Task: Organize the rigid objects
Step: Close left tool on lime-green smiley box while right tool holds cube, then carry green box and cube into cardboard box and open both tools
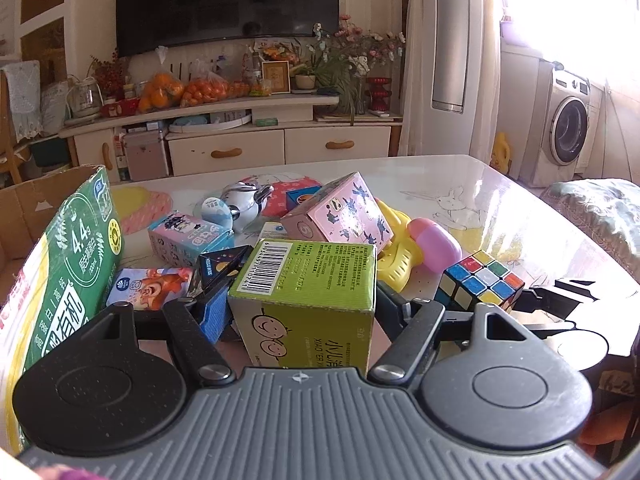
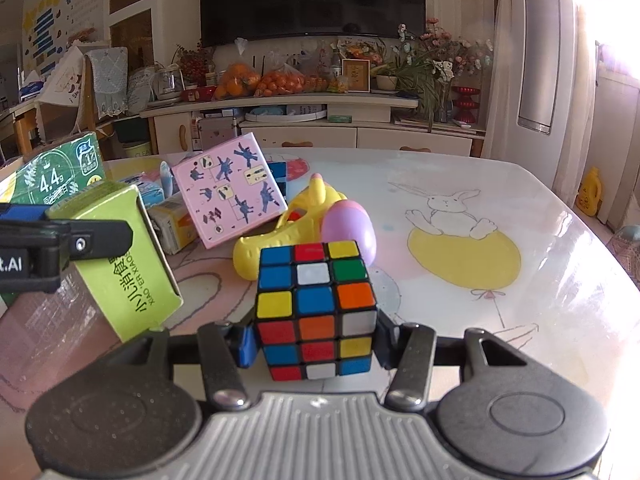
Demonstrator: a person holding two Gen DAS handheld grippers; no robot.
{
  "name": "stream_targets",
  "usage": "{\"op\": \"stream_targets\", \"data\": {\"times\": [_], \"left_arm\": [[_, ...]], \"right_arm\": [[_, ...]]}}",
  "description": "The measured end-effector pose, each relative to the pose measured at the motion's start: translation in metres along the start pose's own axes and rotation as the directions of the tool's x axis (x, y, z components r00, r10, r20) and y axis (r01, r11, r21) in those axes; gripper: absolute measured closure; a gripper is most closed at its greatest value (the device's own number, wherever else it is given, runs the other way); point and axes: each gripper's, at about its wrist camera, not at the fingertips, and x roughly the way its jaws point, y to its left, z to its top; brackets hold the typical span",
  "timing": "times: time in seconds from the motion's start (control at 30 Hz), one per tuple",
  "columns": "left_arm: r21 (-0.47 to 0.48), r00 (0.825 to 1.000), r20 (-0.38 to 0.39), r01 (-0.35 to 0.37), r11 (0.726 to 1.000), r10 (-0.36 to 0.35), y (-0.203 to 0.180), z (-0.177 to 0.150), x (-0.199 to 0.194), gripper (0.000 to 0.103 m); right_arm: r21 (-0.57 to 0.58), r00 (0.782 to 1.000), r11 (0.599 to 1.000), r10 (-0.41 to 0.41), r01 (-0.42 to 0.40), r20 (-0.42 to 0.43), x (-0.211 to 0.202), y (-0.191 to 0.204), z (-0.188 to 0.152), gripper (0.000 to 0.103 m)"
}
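Two grippers at work. Left gripper [image 1: 302, 308]: jaws clamped on a lime-green cardboard box with barcode [image 1: 308, 288], its right finger hidden behind the carton. Right gripper [image 2: 316, 340]: jaws closed on a scrambled plastic puzzle cube [image 2: 318, 308] held above the glossy rabbit-print table [image 2: 480, 240]. Partly hidden in the pile: pink printed box [image 2: 230, 190], yellow plastic toy [image 2: 272, 244], lilac egg-shaped capsule [image 2: 350, 232]. Tall green carton [image 1: 76, 260], cut off at left. Behind: dark television [image 1: 228, 0], cream cabinet [image 1: 280, 148].
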Motion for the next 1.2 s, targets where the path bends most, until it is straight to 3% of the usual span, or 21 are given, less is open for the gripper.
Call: {"op": "stream_targets", "data": {"times": [0.67,1.2], "left_arm": [[-0.080,0.999,0.026,0.035,0.996,-0.033,0.024,0.014,-0.012,0.013],[-0.121,0.994,0.101,0.064,0.991,-0.052,0.049,0.026,-0.048,0.013]], "right_arm": [[-0.007,1.000,1.000,-0.011,0.011,-0.009,-0.017,0.035,-0.004,0.051],[-0.020,1.000,1.000,-0.008,0.008,-0.004,-0.045,0.064,0.001,0.051]]}}
